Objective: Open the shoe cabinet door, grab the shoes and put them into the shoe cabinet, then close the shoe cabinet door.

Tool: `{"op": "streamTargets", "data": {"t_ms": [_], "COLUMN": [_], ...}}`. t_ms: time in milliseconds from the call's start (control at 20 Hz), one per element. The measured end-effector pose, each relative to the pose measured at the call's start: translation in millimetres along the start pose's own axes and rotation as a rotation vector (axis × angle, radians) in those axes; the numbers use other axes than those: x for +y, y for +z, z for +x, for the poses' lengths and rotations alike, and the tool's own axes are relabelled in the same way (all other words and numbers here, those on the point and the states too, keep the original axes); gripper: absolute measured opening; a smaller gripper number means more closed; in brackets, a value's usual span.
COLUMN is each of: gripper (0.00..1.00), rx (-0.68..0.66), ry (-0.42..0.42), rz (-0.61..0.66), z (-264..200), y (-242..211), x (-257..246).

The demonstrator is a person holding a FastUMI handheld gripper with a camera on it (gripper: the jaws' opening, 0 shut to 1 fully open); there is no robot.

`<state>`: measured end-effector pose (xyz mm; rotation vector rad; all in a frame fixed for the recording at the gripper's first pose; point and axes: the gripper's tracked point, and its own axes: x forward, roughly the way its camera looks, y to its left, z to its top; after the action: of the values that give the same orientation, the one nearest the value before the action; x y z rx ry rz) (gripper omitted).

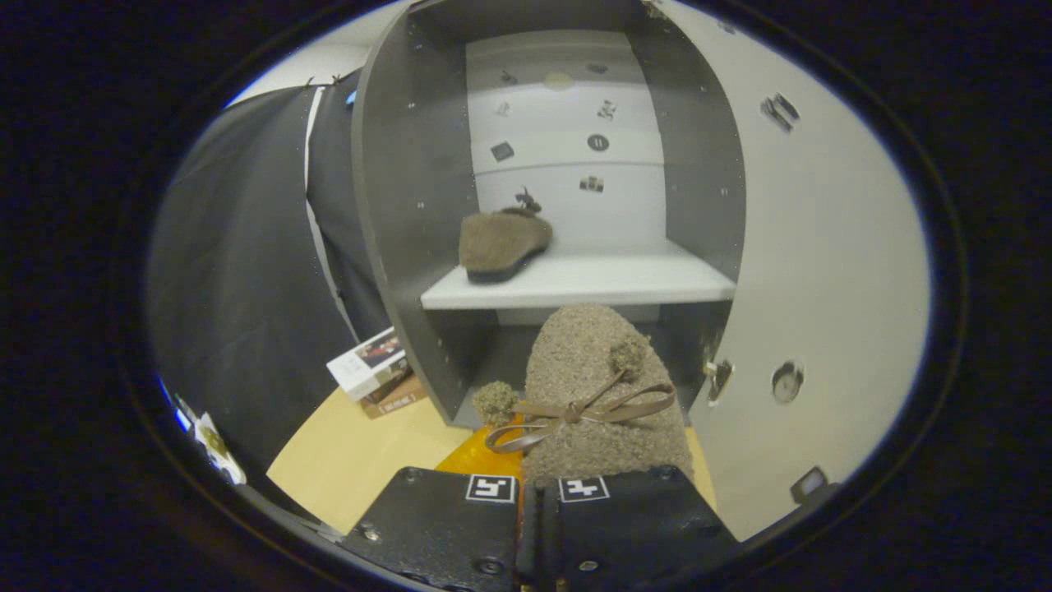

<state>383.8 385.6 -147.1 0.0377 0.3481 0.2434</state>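
Observation:
The grey shoe cabinet (pixel 411 205) stands open ahead, its white door (pixel 822 247) swung out to the right. One brown fuzzy shoe (pixel 501 242) lies on the left part of the white shelf (pixel 608 288). A second brown fuzzy shoe (pixel 596 395) with a ribbon bow and pom-poms hangs just ahead of my fingers, toe pointing at the cabinet, below shelf height. My gripper (pixel 538 493) is shut on its heel end, the two fingers nearly together.
A stack of boxes or books (pixel 374 370) lies on the light wooden floor (pixel 353 460) left of the cabinet. Something orange (pixel 485 456) shows under the held shoe. The right half of the shelf is bare.

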Motion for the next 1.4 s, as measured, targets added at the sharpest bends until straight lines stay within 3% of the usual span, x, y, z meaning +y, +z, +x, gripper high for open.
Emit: {"op": "streamTargets", "data": {"t_ms": [350, 700, 1050, 1400], "gripper": [0.06, 0.07, 0.07, 0.06], "rx": [-0.113, -0.149, -0.099, 0.048], "ry": [-0.039, -0.083, -0.112, -0.146], "rz": [-0.001, -0.023, -0.004, -0.013], "z": [48.1, 117.0, 187.7, 234.5], "y": [110.0, 174.9, 197.8, 174.5], "x": [-7.4, -13.9, -38.0, -56.6]}}
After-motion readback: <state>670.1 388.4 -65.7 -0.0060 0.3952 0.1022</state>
